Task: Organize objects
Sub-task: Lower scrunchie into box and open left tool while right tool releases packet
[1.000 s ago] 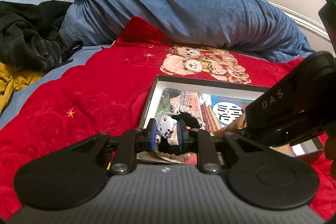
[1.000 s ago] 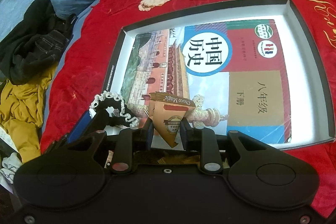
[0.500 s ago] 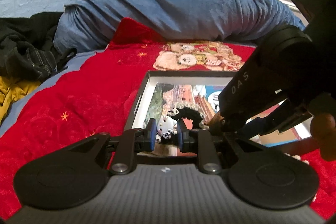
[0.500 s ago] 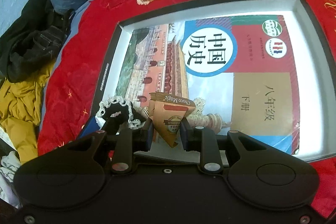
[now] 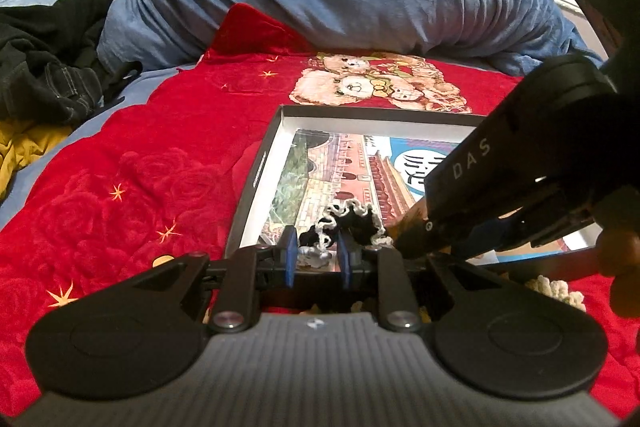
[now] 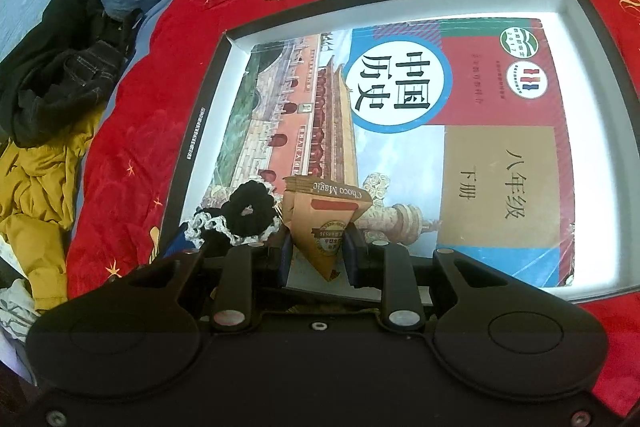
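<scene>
The red blanket [image 6: 132,131] is soft and uneven, and the shallow box [image 6: 208,95] lies on it. If a gripper pushes on the near rim of the box, I think the box can tilt or slide, and the things inside it would shift.

Inside the box, the textbook [image 6: 460,131] covers nearly the whole floor. Its cover looks smooth, so small things put on it may slip toward the near wall of the box.

The right gripper [image 6: 316,251] hovers over the near part of the box, and its jaws are clamped on the brown Choco Magic packet [image 6: 324,223]. The packet hangs by its narrow end, so it may swing or drop askew when it is let go, perhaps onto the hair tie.

The left gripper [image 5: 316,257] is at the near left corner of the box, just beside the right one. Its jaws are opening, and the black hair tie [image 5: 352,223] with white lace edge and a small silver charm [image 5: 314,255] lies between them, on the book. The lace could catch on a finger pad and be dragged out of the box when the gripper goes away. The two grippers are also close enough to knock together.
</scene>
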